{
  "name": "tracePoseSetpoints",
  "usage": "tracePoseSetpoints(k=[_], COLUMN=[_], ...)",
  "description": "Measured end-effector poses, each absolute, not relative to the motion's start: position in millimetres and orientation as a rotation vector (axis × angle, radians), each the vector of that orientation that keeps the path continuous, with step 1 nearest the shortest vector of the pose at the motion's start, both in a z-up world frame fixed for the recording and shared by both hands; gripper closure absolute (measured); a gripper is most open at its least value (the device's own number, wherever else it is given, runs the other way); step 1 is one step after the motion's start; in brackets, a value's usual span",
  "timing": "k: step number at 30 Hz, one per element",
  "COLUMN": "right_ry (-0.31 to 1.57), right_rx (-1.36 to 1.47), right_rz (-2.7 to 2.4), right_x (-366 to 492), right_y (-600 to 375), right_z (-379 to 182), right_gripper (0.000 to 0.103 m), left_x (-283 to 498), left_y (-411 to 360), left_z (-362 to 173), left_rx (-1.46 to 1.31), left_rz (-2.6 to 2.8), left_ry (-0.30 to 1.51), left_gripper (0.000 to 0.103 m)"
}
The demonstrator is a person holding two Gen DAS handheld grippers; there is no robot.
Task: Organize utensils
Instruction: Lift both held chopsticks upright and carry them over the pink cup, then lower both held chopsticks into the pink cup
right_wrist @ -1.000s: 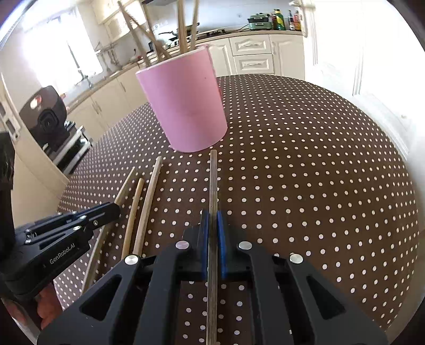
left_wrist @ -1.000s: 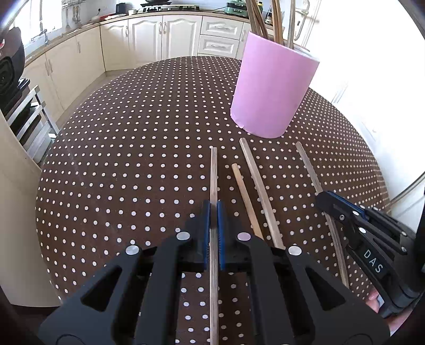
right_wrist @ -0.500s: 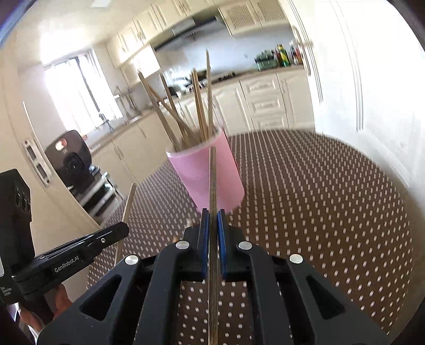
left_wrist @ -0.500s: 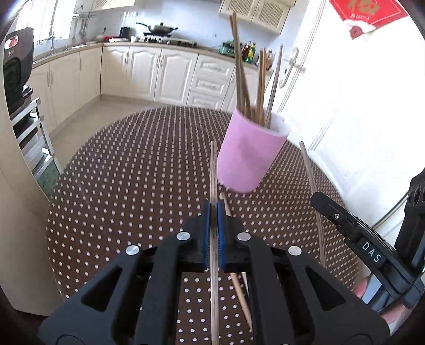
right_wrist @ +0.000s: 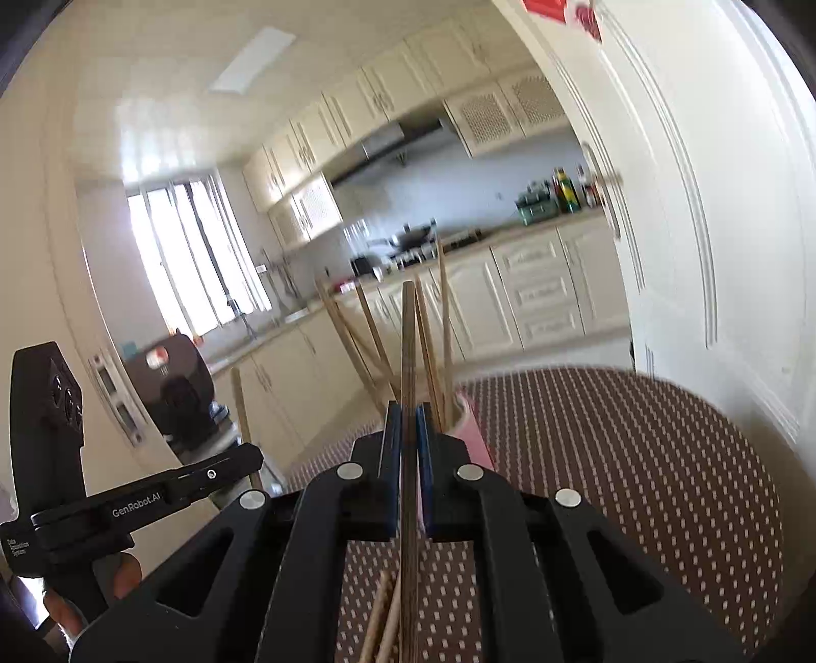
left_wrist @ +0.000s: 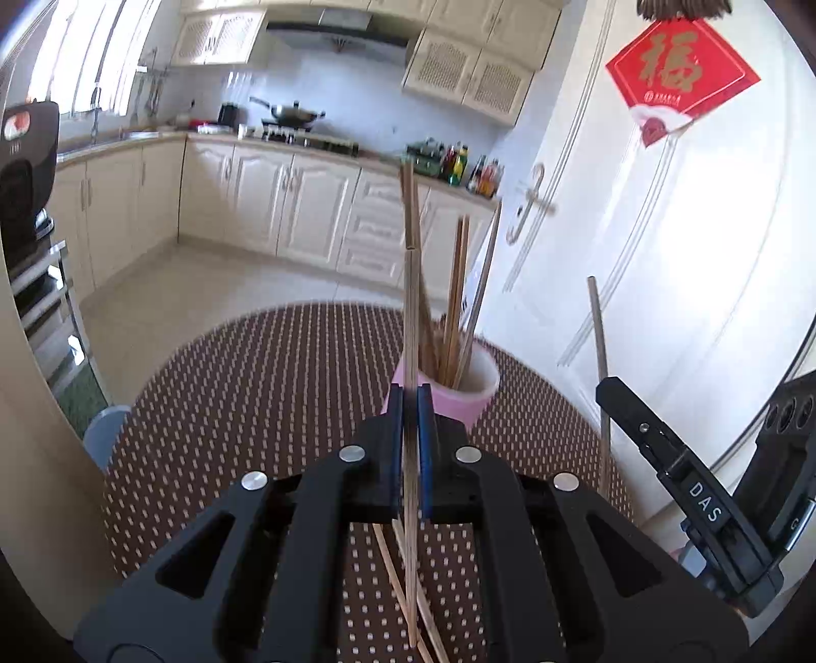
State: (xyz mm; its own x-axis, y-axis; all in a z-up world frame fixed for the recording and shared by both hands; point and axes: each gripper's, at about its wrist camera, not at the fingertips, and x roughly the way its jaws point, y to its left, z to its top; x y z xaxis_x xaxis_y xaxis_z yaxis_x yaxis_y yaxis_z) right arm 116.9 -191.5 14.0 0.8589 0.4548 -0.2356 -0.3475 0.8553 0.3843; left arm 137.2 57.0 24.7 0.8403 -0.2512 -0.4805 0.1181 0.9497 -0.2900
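Left wrist: both jaws clenched on a chopstick (left_wrist: 411,326) each, axes along jaws; cup (left_wrist: 459,390) just ahead, below tips.

This is a home kitchen. Cream cabinets (left_wrist: 285,204) run along the far wall in the middle of the left wrist view, with matching wall cupboards (left_wrist: 464,76) above them at the top. A wok (left_wrist: 293,115) sits on the stove (left_wrist: 306,140) under a range hood (left_wrist: 331,33), upper centre. Bottles of sauce (left_wrist: 469,166) stand on the counter, right of centre. A tap (left_wrist: 94,109) and a window (left_wrist: 76,51) are at the upper left. A red paper decoration (left_wrist: 678,71) hangs on a white door (left_wrist: 637,255) at the upper right. A round table (left_wrist: 255,398) with a brown dotted cloth fills the lower middle.
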Motion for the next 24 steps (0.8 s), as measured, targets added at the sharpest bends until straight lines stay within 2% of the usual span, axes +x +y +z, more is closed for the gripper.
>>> tracePoseSetpoints(k=[7,17,24], right_ry=[0.170,0.069,-0.009], right_rx=[0.357,0.328,0.407], right_rz=[0.448,0.398,0.302], right_x=[127.5,165.1,189.4], right_y=[-191.0,-177.6,-183.0], right_z=[32.6,48.5,50.0], right_gripper=[0.098,0.098,0.098], left_x=[147.7,160.2,178.6], left_y=[50.7,44.6,39.7], left_z=[55.2,91.2,103.9], left_rx=[-0.252,-0.201,-0.195], left_rz=[-0.206,-0.178,-0.172], left_ry=[0.469,0.330,0.260], left_gripper=[0.097,0.097,0.097])
